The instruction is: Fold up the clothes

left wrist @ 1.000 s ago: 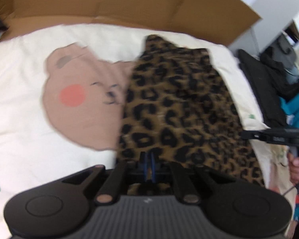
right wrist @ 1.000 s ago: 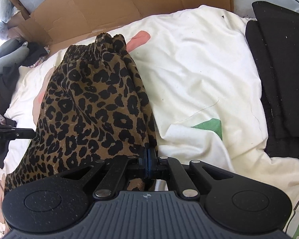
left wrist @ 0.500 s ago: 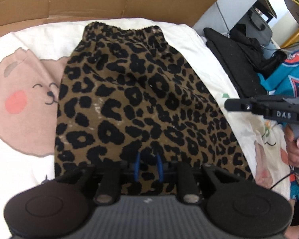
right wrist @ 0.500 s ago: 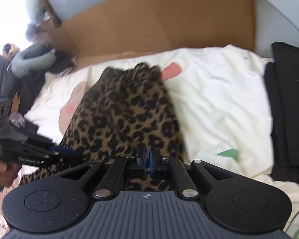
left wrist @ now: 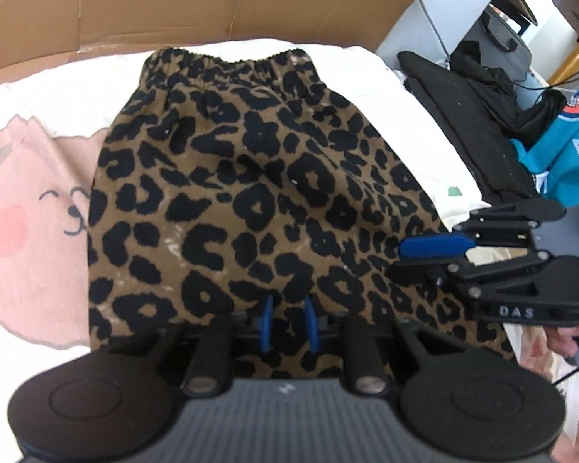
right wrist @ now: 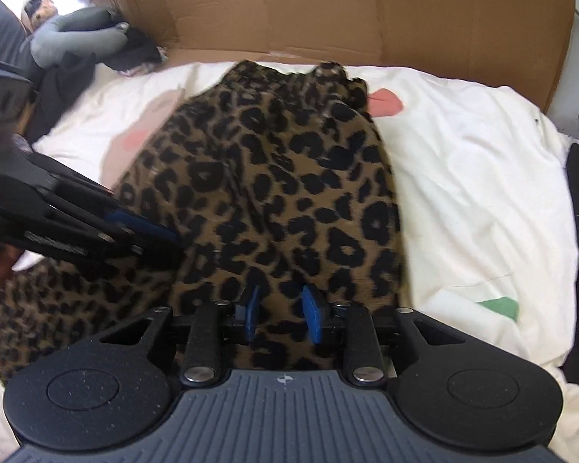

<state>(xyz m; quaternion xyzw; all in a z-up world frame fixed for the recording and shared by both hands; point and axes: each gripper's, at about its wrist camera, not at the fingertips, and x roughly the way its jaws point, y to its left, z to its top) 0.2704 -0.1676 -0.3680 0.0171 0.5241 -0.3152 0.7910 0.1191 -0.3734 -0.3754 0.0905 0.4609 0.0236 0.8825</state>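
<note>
Skirt point(left wrist: 251, 193) lies lengthwise, waistband far; left gripper point(left wrist: 288, 326) and right gripper point(right wrist: 280, 314) fingers parted, just released.

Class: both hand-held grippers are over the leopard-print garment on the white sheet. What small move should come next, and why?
Probably lift both clear and reach for the elastic waistband to start the next fold. The garment lies flat on the sheet. The left hand-held gripper and the right hand-held gripper have just been opening; their blue pads stand apart, pinching no cloth.

cardboard wall point(left wrist: 212, 4) behind, black clothes point(left wrist: 463, 115) right
</note>
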